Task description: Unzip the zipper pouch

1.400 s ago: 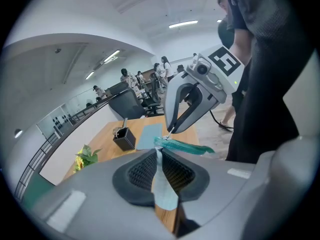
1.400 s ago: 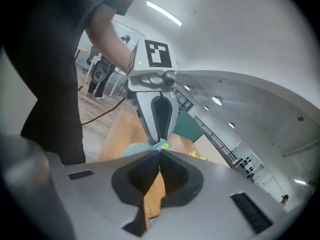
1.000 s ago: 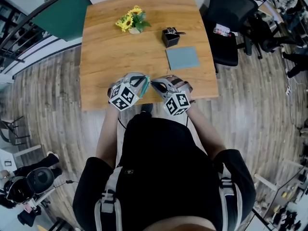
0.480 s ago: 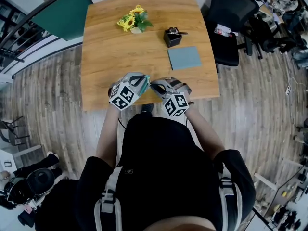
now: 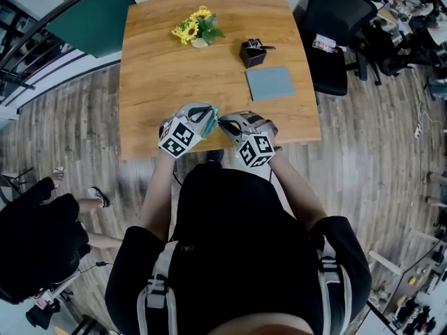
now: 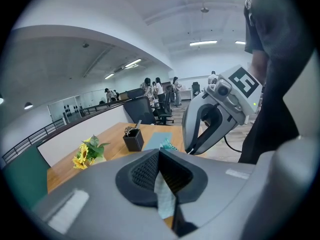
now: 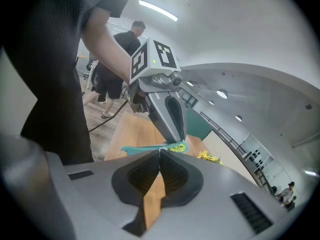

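While left tongs (image 6: 159,153) clamp pouch (image 6: 164,196), box (image 6: 133,142) holds pen (image 6: 137,127).

Both your grippers sit at the near edge of the wooden table (image 5: 150,82). The left gripper (image 5: 209,116) and right gripper (image 5: 222,123) are tip to tip, with a sliver of teal pouch (image 5: 213,113) showing between them. Farther up the table are sunflowers (image 5: 194,29), a black box (image 5: 251,53) and a grey-blue mat (image 5: 270,83). A black office chair (image 5: 334,19) stands to the right, and another person (image 5: 35,232) is at lower left.
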The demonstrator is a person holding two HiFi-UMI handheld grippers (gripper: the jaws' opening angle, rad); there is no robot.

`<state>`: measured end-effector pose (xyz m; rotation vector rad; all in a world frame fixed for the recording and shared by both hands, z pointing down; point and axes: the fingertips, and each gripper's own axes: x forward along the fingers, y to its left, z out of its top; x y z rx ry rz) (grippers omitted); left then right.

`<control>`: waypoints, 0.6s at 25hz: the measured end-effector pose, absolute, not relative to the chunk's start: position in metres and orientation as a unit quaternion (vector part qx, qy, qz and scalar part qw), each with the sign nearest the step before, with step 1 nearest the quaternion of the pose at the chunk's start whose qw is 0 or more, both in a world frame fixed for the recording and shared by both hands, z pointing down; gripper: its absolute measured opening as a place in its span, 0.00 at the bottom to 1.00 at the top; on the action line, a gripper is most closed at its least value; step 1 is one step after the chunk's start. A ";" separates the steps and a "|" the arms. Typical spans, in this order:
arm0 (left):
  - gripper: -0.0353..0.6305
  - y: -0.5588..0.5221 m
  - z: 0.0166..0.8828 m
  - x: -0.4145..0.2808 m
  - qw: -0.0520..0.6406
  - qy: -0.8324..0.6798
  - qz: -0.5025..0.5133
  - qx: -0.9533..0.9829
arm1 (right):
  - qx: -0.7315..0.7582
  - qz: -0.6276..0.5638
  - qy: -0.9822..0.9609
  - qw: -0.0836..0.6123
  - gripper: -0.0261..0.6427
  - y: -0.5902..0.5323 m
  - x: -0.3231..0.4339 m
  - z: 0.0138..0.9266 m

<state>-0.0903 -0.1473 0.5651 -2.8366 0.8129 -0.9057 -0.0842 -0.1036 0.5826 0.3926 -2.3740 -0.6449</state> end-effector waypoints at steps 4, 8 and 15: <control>0.06 -0.152 0.563 -0.095 0.023 0.274 -0.280 -0.920 | 0.146 -0.247 -0.902 0.322 0.05 -0.105 -0.088 0.584; 0.06 -0.156 0.559 -0.101 0.023 0.275 -0.275 -0.921 | 0.148 -0.248 -0.901 0.323 0.05 -0.111 -0.091 0.584; 0.06 -0.161 0.548 -0.109 0.045 0.284 -0.258 -0.923 | 0.139 -0.248 -0.902 0.326 0.05 -0.111 -0.101 0.584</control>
